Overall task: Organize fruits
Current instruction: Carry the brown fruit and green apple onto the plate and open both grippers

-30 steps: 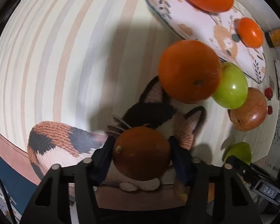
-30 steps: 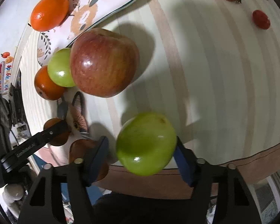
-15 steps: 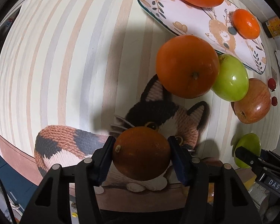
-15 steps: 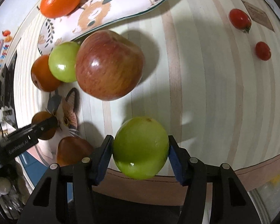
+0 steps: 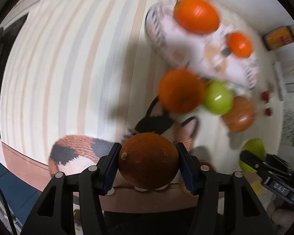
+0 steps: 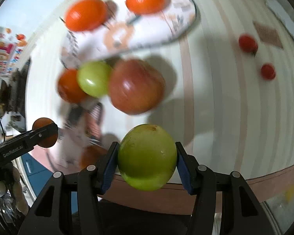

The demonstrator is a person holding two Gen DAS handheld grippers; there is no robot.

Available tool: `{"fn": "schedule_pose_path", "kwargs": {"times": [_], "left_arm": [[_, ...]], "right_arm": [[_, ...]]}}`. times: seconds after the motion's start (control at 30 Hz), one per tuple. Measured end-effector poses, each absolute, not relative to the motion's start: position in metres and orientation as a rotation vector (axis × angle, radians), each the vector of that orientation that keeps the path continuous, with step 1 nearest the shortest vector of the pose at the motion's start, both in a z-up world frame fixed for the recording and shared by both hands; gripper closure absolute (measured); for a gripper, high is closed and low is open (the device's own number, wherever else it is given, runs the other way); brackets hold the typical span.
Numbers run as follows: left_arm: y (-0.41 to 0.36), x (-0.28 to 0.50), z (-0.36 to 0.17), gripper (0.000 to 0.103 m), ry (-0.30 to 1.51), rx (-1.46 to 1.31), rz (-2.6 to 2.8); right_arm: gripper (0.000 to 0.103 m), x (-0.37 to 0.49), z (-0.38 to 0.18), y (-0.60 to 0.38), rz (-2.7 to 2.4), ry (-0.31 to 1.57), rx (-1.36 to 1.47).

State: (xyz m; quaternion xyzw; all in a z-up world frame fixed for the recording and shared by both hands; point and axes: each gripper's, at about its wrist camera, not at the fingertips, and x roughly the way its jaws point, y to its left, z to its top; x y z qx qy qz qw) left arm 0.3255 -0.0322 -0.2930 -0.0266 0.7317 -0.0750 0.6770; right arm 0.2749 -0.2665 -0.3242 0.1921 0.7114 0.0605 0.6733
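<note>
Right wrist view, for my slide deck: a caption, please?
Right claw closing on a green apple above the striped table, red apple beyond.

Both cameras sit on the grippers and look down along the fingers at the striped table (image 5: 68, 62). The left wrist view looks almost straight down; the patterned plate (image 5: 188, 45) is at its upper right, and the knitted cat mat (image 5: 74, 152) lies below the plate, near the lens. The right wrist view looks down at a slant; here the patterned plate (image 6: 147, 33) is at the upper left, and two small red tomatoes (image 6: 267, 71) lie to the right of it. Both views share the plate and the loose fruits just below it. Each view also catches the other gripper at its edge.
</note>
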Motion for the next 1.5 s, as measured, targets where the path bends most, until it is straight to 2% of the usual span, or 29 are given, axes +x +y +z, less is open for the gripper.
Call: {"fn": "schedule_pose_path", "kwargs": {"times": [0.13,0.3,0.6,0.77,1.07,1.13,1.17,1.2,1.27,1.5], "left_arm": [[-0.041,0.354,-0.245,0.049,1.554,-0.107,-0.226],[-0.064,0.400,-0.221,0.049,1.476,-0.098,-0.246],[-0.073,0.462,-0.279,0.049,1.580,-0.055,-0.184],[-0.079,0.471,-0.308,0.049,1.641,-0.041,-0.168],[-0.085,0.469,-0.330,0.048,1.724,-0.058,-0.172],[-0.084,0.470,-0.330,0.048,1.718,-0.066,-0.169],[-0.083,0.469,-0.329,0.043,1.710,-0.063,-0.171],[-0.082,0.469,-0.327,0.028,1.697,-0.061,-0.174],[-0.080,0.468,-0.323,0.012,1.674,-0.067,-0.181],[-0.082,0.454,-0.308,0.012,1.628,-0.048,-0.195]], "right_arm": [[0.045,0.297,-0.284,-0.280,0.161,1.507,0.454],[0.045,0.346,-0.263,-0.297,0.139,1.434,0.425],[0.045,0.411,-0.324,-0.302,0.066,1.532,0.362],[0.045,0.422,-0.348,-0.299,0.057,1.568,0.369],[0.044,0.426,-0.363,-0.301,0.076,1.618,0.477],[0.035,0.426,-0.365,-0.305,0.081,1.620,0.520],[0.025,0.425,-0.363,-0.307,0.090,1.606,0.550],[0.017,0.425,-0.360,-0.309,0.095,1.596,0.560],[0.013,0.423,-0.353,-0.310,0.083,1.589,0.535],[0.013,0.417,-0.329,-0.300,0.031,1.544,0.366]]}}
